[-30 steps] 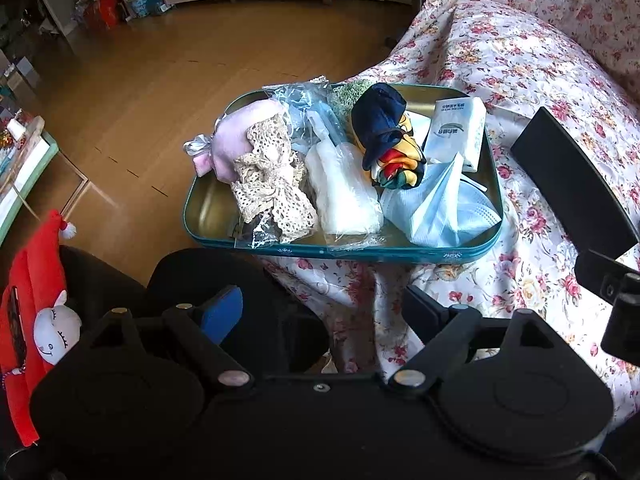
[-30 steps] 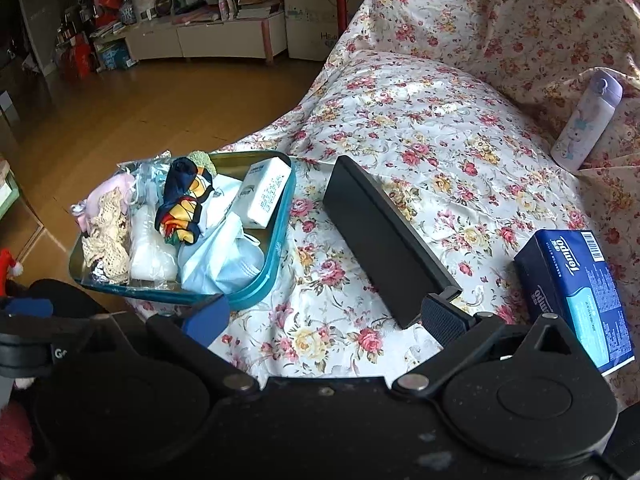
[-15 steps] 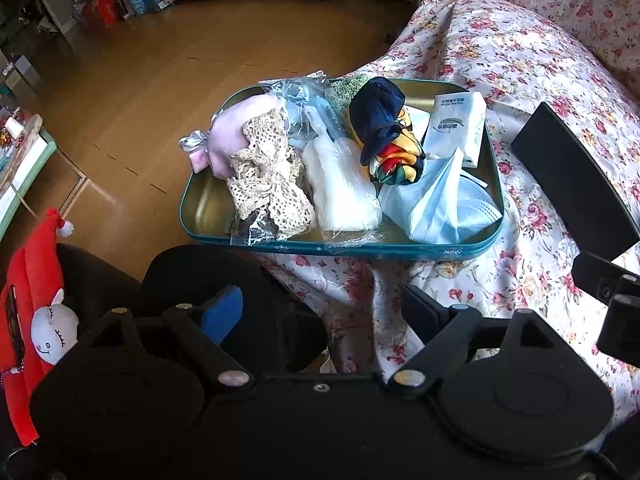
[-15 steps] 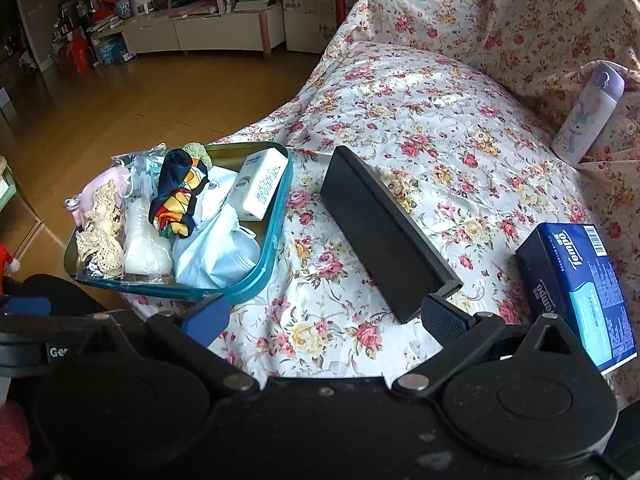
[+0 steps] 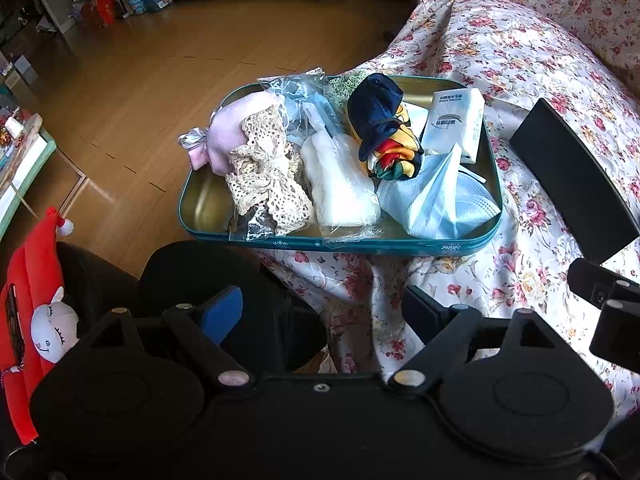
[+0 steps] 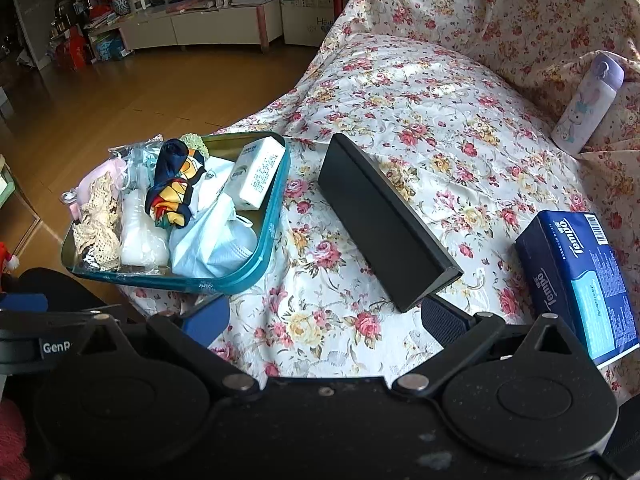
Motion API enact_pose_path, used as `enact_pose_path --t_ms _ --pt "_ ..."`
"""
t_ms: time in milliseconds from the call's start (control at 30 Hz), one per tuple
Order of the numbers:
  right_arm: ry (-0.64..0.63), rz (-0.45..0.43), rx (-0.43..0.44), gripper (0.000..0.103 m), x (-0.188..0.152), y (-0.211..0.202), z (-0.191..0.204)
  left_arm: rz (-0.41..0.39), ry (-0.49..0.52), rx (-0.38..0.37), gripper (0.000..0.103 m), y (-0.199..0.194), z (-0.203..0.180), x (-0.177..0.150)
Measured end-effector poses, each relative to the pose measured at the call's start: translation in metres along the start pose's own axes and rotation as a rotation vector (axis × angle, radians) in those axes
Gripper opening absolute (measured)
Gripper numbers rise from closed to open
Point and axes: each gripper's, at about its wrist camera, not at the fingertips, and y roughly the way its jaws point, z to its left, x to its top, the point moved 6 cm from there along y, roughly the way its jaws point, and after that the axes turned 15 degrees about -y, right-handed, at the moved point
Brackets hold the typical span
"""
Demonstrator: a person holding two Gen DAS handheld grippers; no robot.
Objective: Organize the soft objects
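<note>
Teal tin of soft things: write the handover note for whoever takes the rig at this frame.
Left gripper: open, empty, short of the teal tin.
Right gripper: open, empty, over the floral cover beside the black box.
In the tin: lace bundle, white pouch, colourful scarf, face mask, tissue pack.
Done: nothing visibly sorted out of the tin.
Left: apparently all of it.

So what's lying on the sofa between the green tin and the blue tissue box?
A long black box lies on the flowery cover between the green tin and the blue tissue box. The right wrist view shows it.
</note>
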Motion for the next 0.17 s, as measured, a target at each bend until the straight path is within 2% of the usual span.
enact_pose_path --t_ms 167 --pt "-0.001 0.0 0.0 0.103 -0.0006 0.0001 0.0003 -0.001 0.001 0.003 0.084 -0.0006 0.0004 -0.001"
